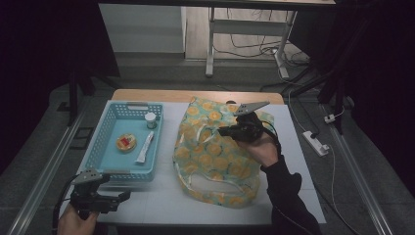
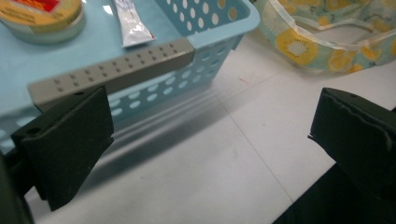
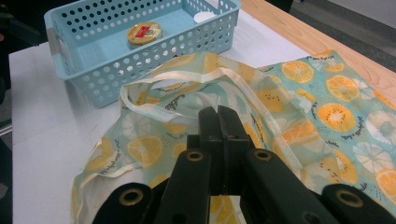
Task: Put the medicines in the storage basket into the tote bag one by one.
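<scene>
Citrus-print bag [image 1: 215,152] lies on the white desk [image 1: 161,200], just right of the blue basket [image 1: 110,125].
The right gripper [image 1: 229,130] is above the bag, jaws closed, holding nothing I can see. The left gripper [image 1: 120,197], near the basket's front edge, has its jaws wide apart.
</scene>
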The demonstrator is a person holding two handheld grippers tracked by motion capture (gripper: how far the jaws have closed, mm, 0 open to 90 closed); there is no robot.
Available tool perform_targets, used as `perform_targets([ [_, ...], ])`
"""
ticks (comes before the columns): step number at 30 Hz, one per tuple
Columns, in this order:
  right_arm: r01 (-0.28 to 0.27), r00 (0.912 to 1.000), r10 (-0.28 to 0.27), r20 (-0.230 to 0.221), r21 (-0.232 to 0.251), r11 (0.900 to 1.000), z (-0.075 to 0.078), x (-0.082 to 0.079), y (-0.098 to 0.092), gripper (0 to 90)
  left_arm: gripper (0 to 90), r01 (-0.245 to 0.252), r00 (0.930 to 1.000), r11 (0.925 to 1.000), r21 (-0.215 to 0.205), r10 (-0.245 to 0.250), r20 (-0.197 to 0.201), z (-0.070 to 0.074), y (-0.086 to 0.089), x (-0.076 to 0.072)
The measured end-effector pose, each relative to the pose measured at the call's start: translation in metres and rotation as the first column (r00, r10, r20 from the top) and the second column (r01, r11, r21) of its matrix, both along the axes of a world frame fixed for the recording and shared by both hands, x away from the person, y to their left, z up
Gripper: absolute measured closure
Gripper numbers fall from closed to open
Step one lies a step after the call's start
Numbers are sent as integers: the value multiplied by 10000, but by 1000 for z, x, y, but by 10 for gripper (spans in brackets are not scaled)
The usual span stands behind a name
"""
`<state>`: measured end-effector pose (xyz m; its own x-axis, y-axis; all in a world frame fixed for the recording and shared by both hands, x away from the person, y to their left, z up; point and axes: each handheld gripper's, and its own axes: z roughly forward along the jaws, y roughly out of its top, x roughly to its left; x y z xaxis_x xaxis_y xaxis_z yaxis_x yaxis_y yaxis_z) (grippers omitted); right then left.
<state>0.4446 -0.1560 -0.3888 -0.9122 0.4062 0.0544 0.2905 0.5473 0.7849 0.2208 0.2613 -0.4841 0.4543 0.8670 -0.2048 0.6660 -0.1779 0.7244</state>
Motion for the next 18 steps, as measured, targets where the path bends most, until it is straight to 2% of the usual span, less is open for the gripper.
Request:
perform_targets([
  [2, -9, 10000, 9, 13, 3, 10000, 0, 0, -1, 900, 0, -1, 10000, 10000, 8, 1, 99, 1, 0, 1],
  [6, -22, 10000, 21, 27, 25, 10000, 1, 0, -1, 900, 1, 4, 10000, 9998, 194, -5, 78, 6, 1, 4],
  [11, -46, 10000, 46, 43, 17, 10000, 1, -1, 0, 900, 1, 22, 10000, 9998, 196, -24, 79, 10, 2, 12],
  [14, -82, 9999, 82, 83, 21, 10000, 1, -1, -1, 900, 4, -114, 9999, 9999, -71, 113, -95, 11, 5, 18],
  [16, -76, 9999, 76, 116, 7, 10000, 2, -1, -1, 900, 8, -178, 9998, 9996, -226, 177, -59, 12, 7, 21],
  [18, -65, 9999, 64, 140, 29, 10000, 2, -1, -1, 900, 10, -195, 9998, 9997, -154, 195, -47, 13, 7, 24],
])
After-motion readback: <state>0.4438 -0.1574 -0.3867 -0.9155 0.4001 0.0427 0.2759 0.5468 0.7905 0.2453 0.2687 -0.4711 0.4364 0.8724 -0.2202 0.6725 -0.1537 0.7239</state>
